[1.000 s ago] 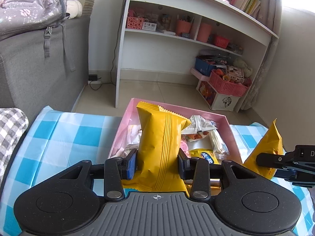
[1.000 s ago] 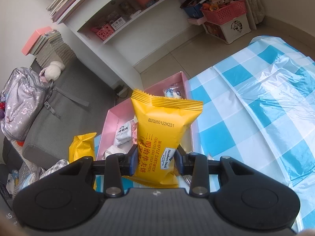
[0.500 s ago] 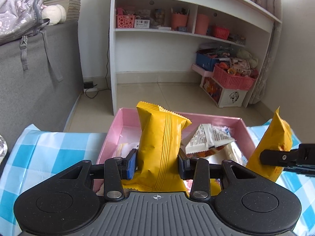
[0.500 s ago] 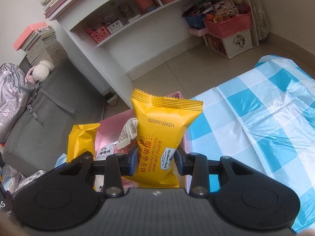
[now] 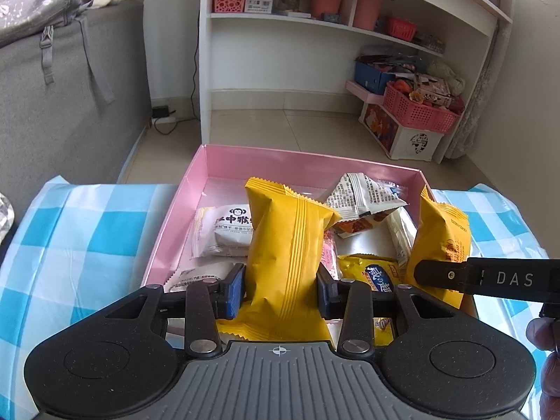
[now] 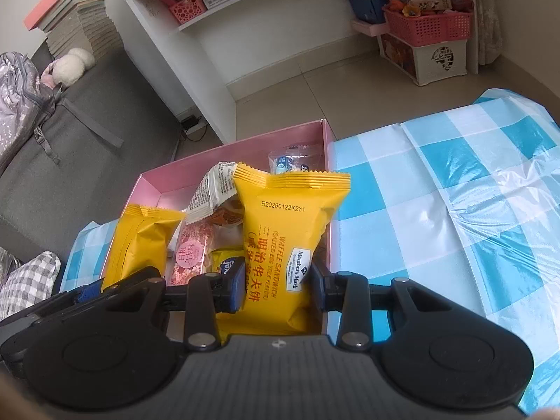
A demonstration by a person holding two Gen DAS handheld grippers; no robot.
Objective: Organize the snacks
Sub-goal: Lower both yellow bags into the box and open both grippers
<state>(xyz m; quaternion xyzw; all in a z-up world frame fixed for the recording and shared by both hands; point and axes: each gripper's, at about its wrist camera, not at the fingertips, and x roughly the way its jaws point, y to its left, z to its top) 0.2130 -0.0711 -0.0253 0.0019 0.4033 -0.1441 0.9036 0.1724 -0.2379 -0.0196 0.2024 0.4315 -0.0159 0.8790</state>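
The pink box (image 5: pixel 182 206) at the far edge of the checked table (image 5: pixel 70 245) holds white, pink and yellow snack packets. Over it, the left tool (image 5: pixel 281 285) is clamped on an upright plain-backed yellow packet (image 5: pixel 287 252); the right tool (image 6: pixel 276 283) is clamped on a yellow waffle sandwich packet (image 6: pixel 280 224), printed side showing.

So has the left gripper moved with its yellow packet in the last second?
Yes. The left gripper, shut on the yellow packet, has come down over the pink box; the box rim sits higher around the packet now.
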